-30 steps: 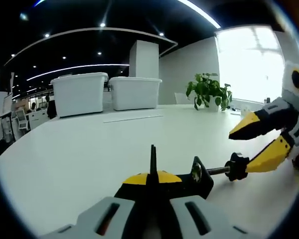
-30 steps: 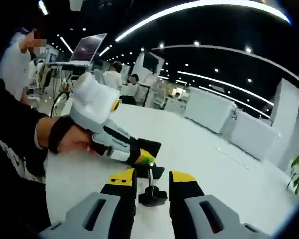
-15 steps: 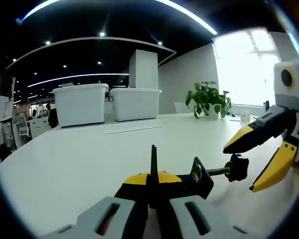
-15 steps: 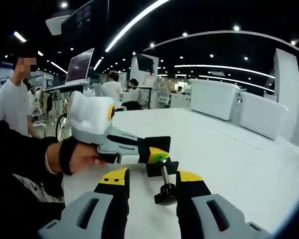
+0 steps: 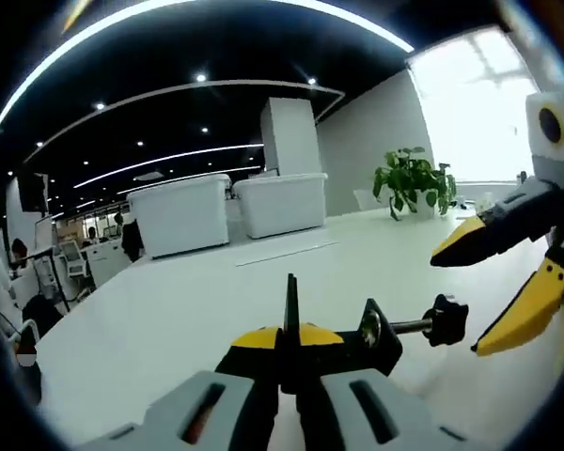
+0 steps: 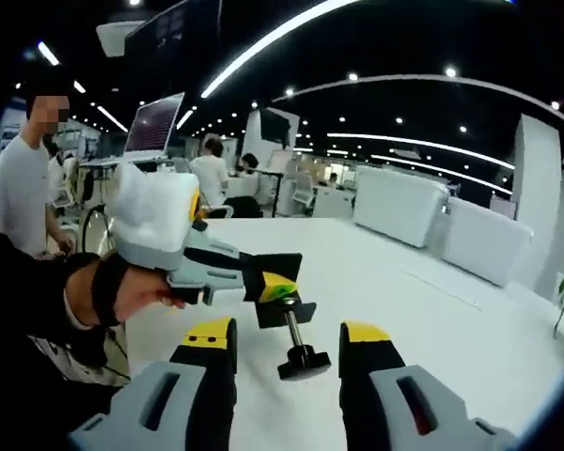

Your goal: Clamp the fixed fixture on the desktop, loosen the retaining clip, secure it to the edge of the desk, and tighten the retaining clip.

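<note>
Left tongs [image 5: 289, 352]: we see them closed on the black fixture [image 5: 371, 331], holding it above the white table [image 5: 169, 319], away from its edges.
Right tongs [image 6: 284, 340]: wide apart, the knob [image 6: 304, 361] between their tips, untouched.
Change: a second ago the right tongs pinched the knob; now they have let go, so we judge the loosening turn paused or, perhaps, finished.
Axis: the screw [image 6: 292, 331] runs from the fixture's body out towards the right tongs.

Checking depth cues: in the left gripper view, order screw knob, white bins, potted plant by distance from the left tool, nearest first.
1. screw knob, just right of the left tool
2. white bins, across the table, ahead
3. potted plant, far right by the window
</note>
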`<state>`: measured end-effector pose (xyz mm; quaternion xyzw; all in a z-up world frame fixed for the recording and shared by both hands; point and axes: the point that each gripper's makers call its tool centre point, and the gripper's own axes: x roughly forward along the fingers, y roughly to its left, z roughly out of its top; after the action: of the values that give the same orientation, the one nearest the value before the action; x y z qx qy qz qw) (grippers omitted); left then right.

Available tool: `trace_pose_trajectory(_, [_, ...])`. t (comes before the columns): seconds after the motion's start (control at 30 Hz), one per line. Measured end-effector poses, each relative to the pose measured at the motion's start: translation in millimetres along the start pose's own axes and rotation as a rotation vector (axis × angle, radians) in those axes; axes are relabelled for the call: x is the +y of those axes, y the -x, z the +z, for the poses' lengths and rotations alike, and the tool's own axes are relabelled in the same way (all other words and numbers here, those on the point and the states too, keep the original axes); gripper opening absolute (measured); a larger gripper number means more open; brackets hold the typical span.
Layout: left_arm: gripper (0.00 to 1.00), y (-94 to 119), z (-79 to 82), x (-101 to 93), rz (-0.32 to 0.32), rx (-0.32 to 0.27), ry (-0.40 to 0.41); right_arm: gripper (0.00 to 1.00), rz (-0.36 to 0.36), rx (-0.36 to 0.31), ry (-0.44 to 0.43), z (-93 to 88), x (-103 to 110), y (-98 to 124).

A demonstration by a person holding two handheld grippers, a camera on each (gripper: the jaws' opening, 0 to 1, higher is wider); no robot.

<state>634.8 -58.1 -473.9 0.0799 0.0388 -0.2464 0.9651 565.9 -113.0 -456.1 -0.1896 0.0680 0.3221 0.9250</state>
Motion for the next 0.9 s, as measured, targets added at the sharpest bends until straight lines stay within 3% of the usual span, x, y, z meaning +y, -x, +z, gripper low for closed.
trace_pose_trajectory(0.1, [0.05,7,9.4,0.9,0.024,-0.004,-0.017,0.35,-0.038,0.015,0.092,6.0,3,-3])
trace_pose_trajectory(0.27, [0.05,14,23.5,-2.3,0.052,-0.019,-0.071,0.25,-0.143,0.07,0.341,13.0,-1,-14])
trace_pose_trajectory(0.37, [0.05,16,29.8,-6.9,0.061,-0.027,-0.099,0.25,-0.171,0.118,0.418,11.5,1,-18])
trace_pose_trajectory(0.6, [0.05,18,30.6,-10.7,0.061,-0.033,-0.093,0.16,-0.207,0.15,0.439,10.7,2,-22])
trace_pose_trajectory(0.83, [0.05,18,24.3,-9.2,0.067,-0.019,-0.062,0.13,-0.212,0.215,0.462,-4.0,5,-29])
trace_pose_trajectory(0.9, [0.05,18,23.5,-11.1,0.067,-0.015,-0.065,0.07,-0.236,0.234,0.525,-4.9,4,-30])
